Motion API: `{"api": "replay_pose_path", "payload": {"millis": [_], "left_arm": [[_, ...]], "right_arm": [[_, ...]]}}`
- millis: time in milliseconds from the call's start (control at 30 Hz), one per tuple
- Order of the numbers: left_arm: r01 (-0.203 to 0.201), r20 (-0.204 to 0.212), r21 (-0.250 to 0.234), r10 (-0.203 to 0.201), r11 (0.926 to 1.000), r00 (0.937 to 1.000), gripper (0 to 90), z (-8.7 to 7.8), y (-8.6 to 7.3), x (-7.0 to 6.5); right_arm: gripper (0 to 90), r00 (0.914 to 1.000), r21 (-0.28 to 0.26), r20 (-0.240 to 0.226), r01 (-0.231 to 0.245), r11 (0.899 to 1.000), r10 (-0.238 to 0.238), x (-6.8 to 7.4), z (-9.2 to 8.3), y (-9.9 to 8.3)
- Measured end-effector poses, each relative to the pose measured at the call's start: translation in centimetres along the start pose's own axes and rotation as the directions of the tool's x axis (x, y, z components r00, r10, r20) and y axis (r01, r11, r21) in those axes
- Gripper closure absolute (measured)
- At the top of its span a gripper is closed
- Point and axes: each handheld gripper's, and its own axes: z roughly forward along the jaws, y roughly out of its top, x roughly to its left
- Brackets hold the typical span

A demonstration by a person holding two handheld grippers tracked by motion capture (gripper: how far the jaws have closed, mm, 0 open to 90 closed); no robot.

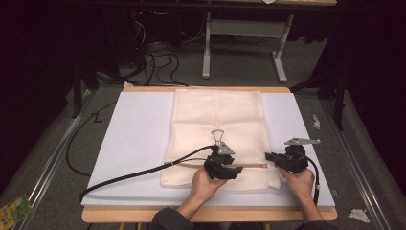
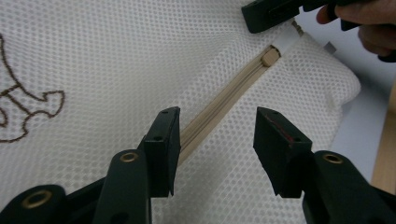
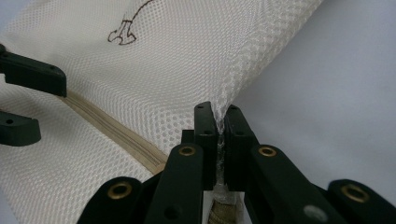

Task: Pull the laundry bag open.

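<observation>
While right gripper point(image 3: 219, 135) jaws pinch mesh bag point(image 1: 218, 115) — contents unseen | left gripper point(image 2: 215, 140) jaws apart astride zipper point(image 2: 219, 109)

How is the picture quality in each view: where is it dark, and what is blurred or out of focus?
High view: the white board is evenly lit, the surroundings nearly black, the image soft. Left gripper view: the mesh bag is sharp, the left tool close and slightly blurred. Right gripper view: the right tool is soft, the mesh crisp.

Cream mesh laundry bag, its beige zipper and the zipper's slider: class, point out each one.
Cream mesh laundry bag point(image 1: 218, 112), high view, upper panel.
Beige zipper point(image 2: 219, 109), left gripper view, closed teeth.
Zipper's slider point(image 2: 270, 57), left gripper view, its body.
</observation>
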Motion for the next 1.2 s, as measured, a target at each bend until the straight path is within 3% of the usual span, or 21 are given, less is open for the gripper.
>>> {"api": "replay_pose_path", "payload": {"millis": [167, 233, 267, 533, 667, 933, 1200], "left_arm": [[0.018, 0.014, -0.009, -0.018, 0.9998, 0.9997, 53.3, 0.5, 0.0, 0.0], [-0.027, -0.011, -0.004, 0.027, 0.9996, 0.9996, 53.2, 0.7, 0.1, -0.6], [-0.036, 0.0, 0.002, 0.036, 0.9993, 0.9993, 53.3, 0.9, 0.2, -0.8], [-0.05, 0.034, -0.015, 0.051, 0.9986, 0.9981, 55.8, 1.6, 0.7, -1.8], [-0.076, 0.032, -0.036, 0.077, 0.9965, 0.9965, 66.4, 1.7, 0.8, -2.1], [-0.057, 0.071, -0.035, 0.06, 0.9977, 0.9957, 67.4, 2.9, 1.1, -2.5], [-0.038, 0.071, -0.038, 0.04, 0.9986, 0.9967, 65.3, 3.9, 1.4, -2.5]], "right_arm": [[87.6, 0.9998, -0.009, -0.019, -0.002, 1.0, 0.002, 0.0, -0.3, 0.3], [87.7, 0.9997, -0.012, -0.025, -0.004, 1.0, 0.004, 0.0, -0.3, 0.4], [87.7, 0.9996, -0.012, -0.027, -0.005, 1.0, 0.005, 0.1, -0.3, 0.4], [87.8, 0.9989, -0.025, -0.046, -0.003, 1.0, 0.002, 0.5, -0.5, 0.8], [87.8, 0.9985, -0.031, -0.055, 0.006, 1.0, -0.007, 0.9, -0.4, 1.1], [87.9, 0.9969, -0.037, -0.076, 0.016, 0.999, -0.019, 1.4, -0.6, 1.6], [88.0, 0.9961, -0.042, -0.085, 0.017, 0.999, -0.021, 1.6, -0.7, 1.7]]}}
